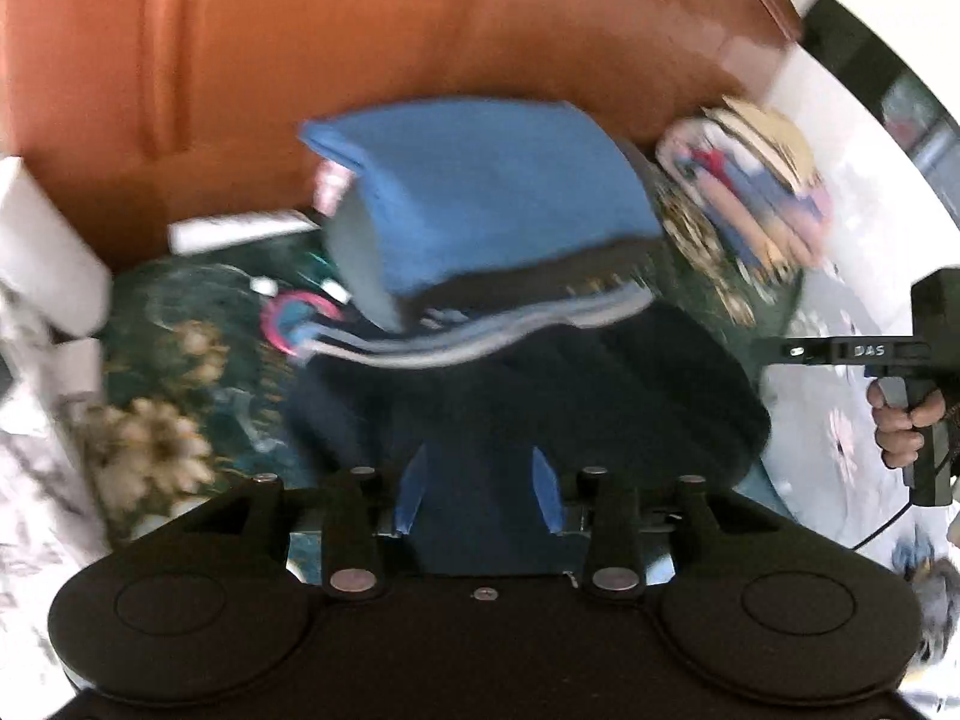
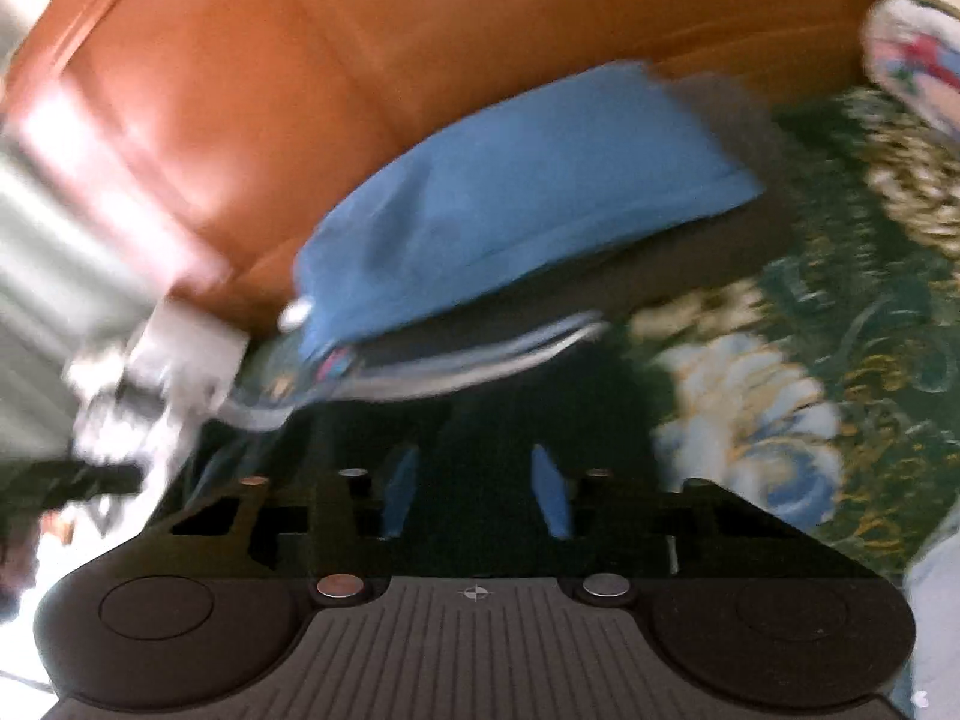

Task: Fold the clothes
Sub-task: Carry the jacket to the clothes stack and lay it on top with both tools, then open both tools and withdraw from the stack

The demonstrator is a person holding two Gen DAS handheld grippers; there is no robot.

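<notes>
We are folding clothes on a bed with a green flowery cover. In the middle of the left wrist picture lies a dark navy garment, spread flat and soft. Just above it sits a pile of folded clothes with a bright blue piece on top and grey stripes at its lower edge. Behind the pile, across the top of the frame, is a brown wooden headboard. At the upper right is another small heap of colourful clothes.

Our left gripper is at the bottom of its picture, with its blue tips a little apart over the dark cloth. We think nothing is pinched between them. Our right gripper looks the same in its own picture: tips a little apart above the dark cloth, nothing held as far as we can tell. Both pictures are blurry.

The dark garment looks light and floppy. It will sag and wrinkle if we lift it by the middle. We think it is best to pinch it at two corners or along one edge, one gripper on each side.
</notes>
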